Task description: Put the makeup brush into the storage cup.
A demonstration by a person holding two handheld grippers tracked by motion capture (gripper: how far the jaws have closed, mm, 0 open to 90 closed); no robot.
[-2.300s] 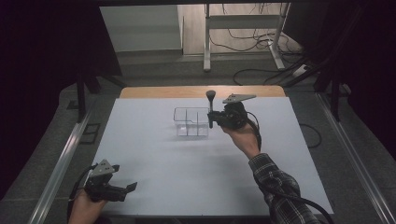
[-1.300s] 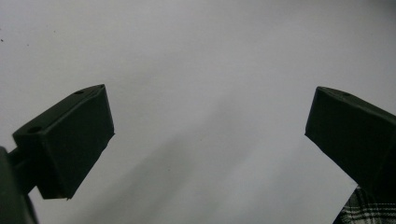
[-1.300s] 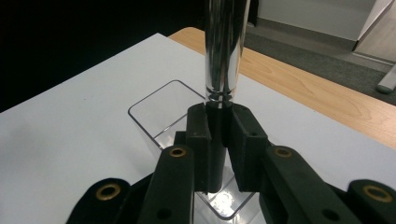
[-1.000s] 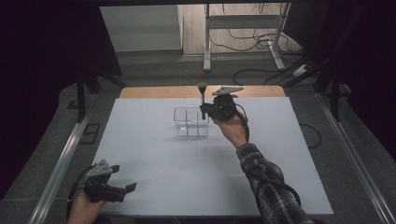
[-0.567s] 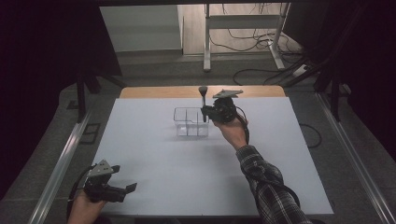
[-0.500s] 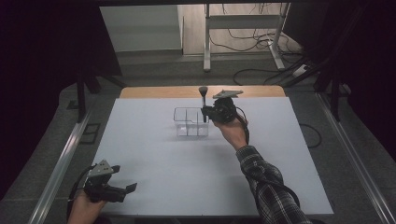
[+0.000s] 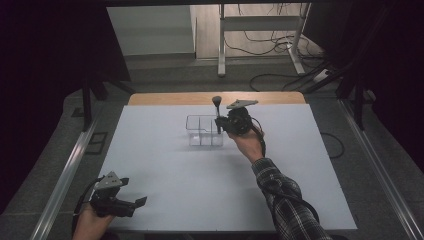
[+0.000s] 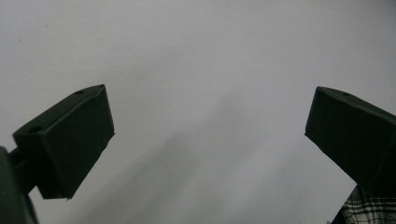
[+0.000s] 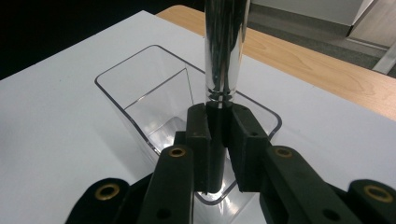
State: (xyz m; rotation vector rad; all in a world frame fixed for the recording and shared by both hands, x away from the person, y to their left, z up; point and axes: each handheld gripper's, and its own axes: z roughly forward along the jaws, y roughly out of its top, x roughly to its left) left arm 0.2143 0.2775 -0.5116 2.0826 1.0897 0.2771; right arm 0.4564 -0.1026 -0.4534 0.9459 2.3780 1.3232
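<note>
The right gripper, centre of the high view, clamps a slender polished-metal tool with a dark rounded head upright over the clear, rigid plastic two-compartment container. In the right gripper view the jaws pinch the tool's dark lower shank above the near compartment.

Risk: the smooth, mirror-like shaft may slip or tilt in the narrow grip; striking the thin rim could tip the light container.

The left gripper, lower left, rests on the matte white table, jaws wide and empty.
</note>
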